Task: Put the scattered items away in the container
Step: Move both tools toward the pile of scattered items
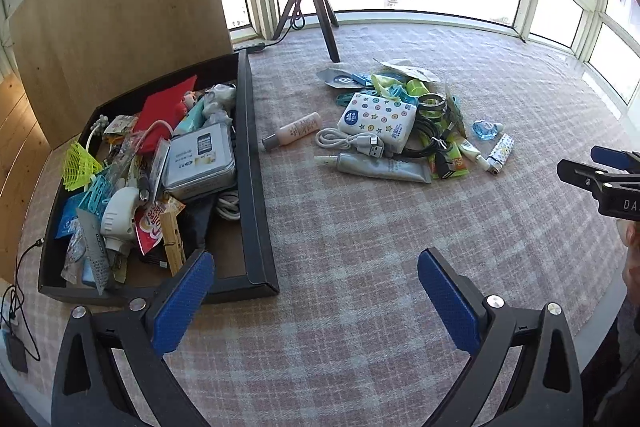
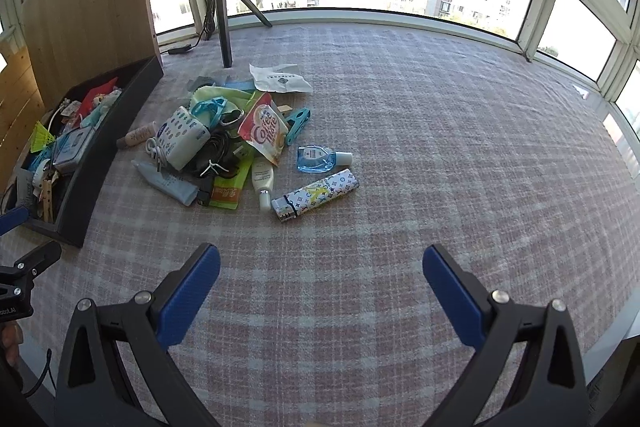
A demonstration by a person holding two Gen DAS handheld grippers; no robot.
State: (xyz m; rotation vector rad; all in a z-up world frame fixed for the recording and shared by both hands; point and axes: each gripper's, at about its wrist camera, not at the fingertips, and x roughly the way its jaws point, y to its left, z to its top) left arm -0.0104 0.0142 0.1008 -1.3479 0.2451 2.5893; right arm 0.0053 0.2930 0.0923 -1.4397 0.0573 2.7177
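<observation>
**Tidying roughly half done, both claws waiting empty**

The left gripper [image 1: 316, 291] is hovering with its jaws spread wide and nothing between them, above the checked cloth [image 1: 360, 227] just off the near right corner of the black tray [image 1: 256, 187]. The right gripper [image 2: 322, 287] is likewise hanging wide open and empty, over bare cloth on the near side of the pile.

Judging by how things are lying, the job is sitting somewhere around the middle. The tray, standing at the left edge of the cloth against the wooden board [image 1: 120, 7], is already holding a good heap: a metal tin [image 1: 200, 159], a red pouch [image 1: 164, 111], a yellow mesh piece [image 1: 80, 167], a wooden peg [image 1: 174, 239] and assorted packets.

Still waiting out on the middle of the cloth are a tissue pack [image 1: 378, 119], a small pink bottle [image 1: 294, 131] lying nearest the tray, a white cable [image 1: 352, 143], a grey tube [image 1: 384, 167], a tangle of black cable [image 2: 218, 151], a coffee creamer sachet [image 2: 264, 135], a blue bottle [image 2: 320, 158], a white tube [image 2: 263, 183] and a patterned lighter [image 2: 316, 195], the last three lying on the pile's right fringe, closest to the right gripper. More small clips and wrappers are lying at the far side of the pile, so many trips are probably remaining.
</observation>
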